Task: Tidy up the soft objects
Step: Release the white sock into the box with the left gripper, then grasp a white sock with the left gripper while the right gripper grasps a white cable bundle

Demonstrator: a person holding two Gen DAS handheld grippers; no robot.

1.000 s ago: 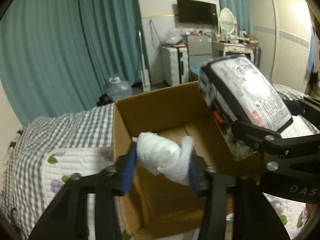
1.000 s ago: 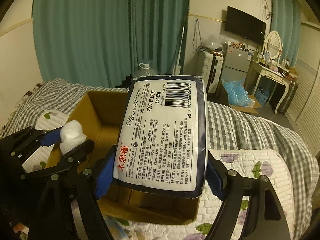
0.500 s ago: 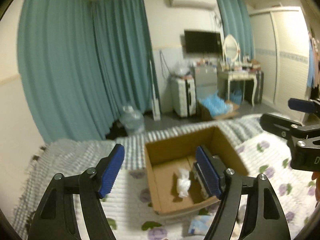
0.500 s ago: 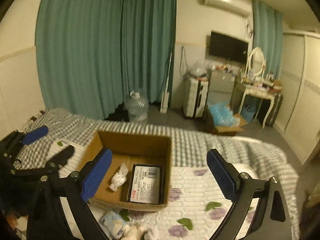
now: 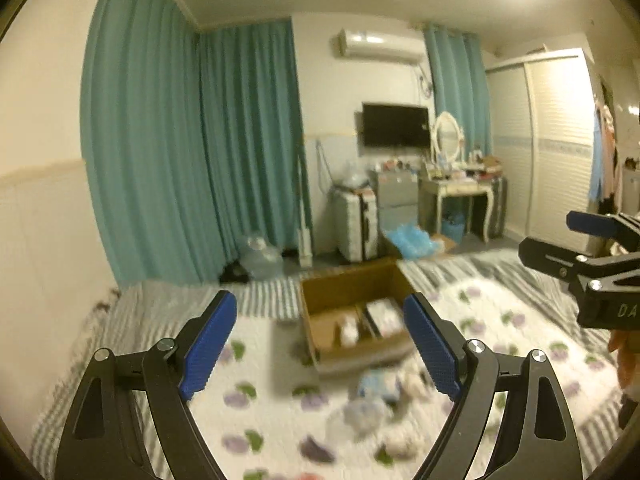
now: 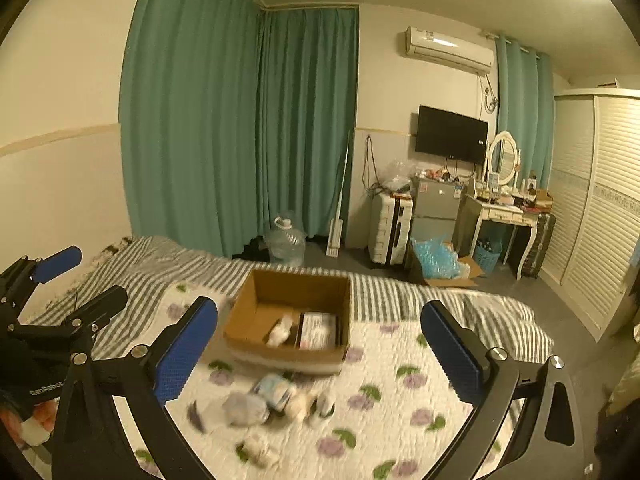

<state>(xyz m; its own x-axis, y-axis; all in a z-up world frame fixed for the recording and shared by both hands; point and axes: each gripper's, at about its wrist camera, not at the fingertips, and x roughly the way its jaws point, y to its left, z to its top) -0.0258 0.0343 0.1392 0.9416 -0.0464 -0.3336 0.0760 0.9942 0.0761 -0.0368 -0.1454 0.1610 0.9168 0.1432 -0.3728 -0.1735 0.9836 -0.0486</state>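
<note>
An open cardboard box (image 6: 256,292) (image 5: 344,284) stands on the flowered quilt. Inside it lie a white cotton wad (image 6: 280,330) (image 5: 349,330) and a tissue pack (image 6: 318,330) (image 5: 385,312), side by side. Several blurred soft items (image 6: 272,400) (image 5: 380,400) lie on the quilt in front of the box. My left gripper (image 5: 320,344) is open and empty, raised well back from the box. My right gripper (image 6: 320,350) is open and empty, also raised and back. The left gripper also shows in the right wrist view (image 6: 76,276), and the right gripper in the left wrist view (image 5: 568,236).
The bed has a flowered quilt (image 6: 400,380) over a grey striped sheet (image 6: 160,260). Beyond the bed are teal curtains (image 6: 240,140), a water jug (image 6: 286,246), a white suitcase (image 6: 390,228), a dressing table (image 6: 504,216) and a wardrobe (image 6: 600,208).
Both grippers have opened: the cotton wad and the tissue pack now lie in the box. Both grippers have pulled up and back, so the box looks smaller.
</note>
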